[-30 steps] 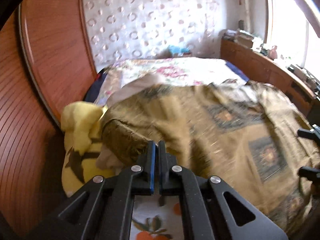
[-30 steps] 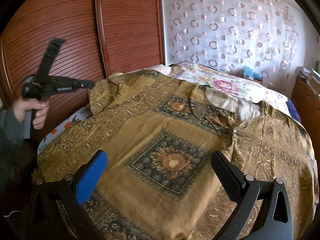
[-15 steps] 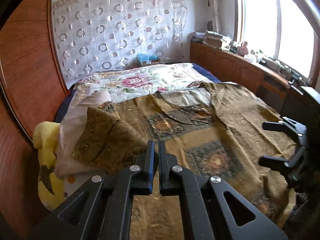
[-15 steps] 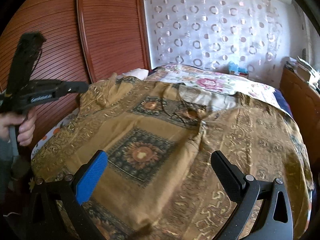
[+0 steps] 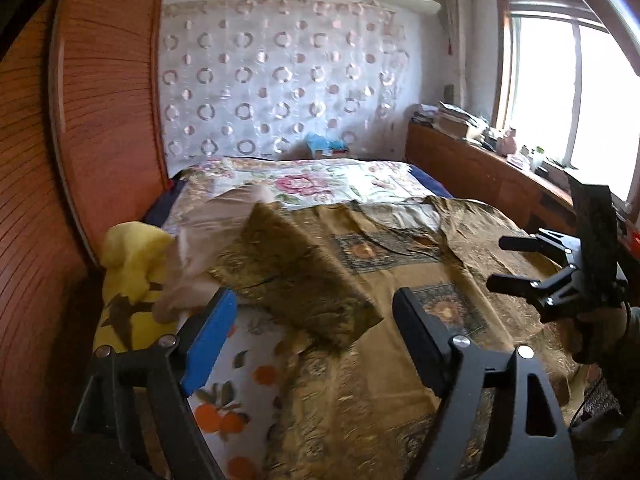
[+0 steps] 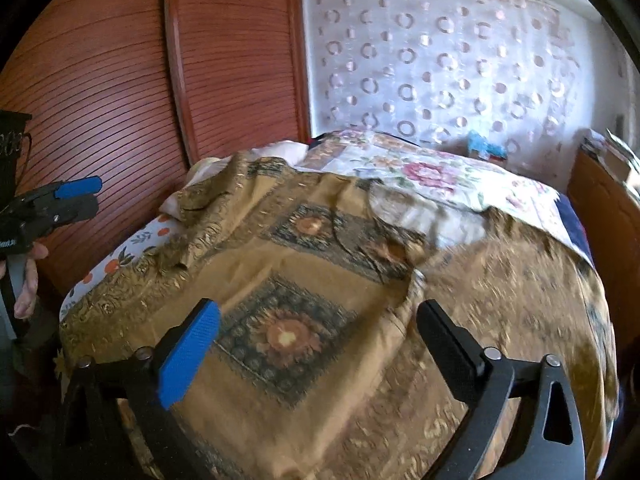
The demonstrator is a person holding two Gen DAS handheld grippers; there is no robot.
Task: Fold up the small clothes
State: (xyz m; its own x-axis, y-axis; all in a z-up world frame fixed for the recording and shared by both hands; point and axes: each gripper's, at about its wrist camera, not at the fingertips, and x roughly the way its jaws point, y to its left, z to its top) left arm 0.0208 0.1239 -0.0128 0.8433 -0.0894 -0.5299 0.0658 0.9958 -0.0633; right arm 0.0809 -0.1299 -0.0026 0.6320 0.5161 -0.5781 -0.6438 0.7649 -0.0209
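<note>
Wooden slatted doors and a circle-patterned curtain back a bed where the golden patterned garment lies spread, its near-left sleeve apparently folded inward. Left gripper has just been opening and holds nothing; right gripper gapes wide above the cloth, empty.

Hardly any writing can be read. In the right wrist view, pale figures that look like "808" or "303" stand on the black plate at the left edge, too blurred to settle, and a white word on the left gripper body below it is cut off and unreadable.
</note>
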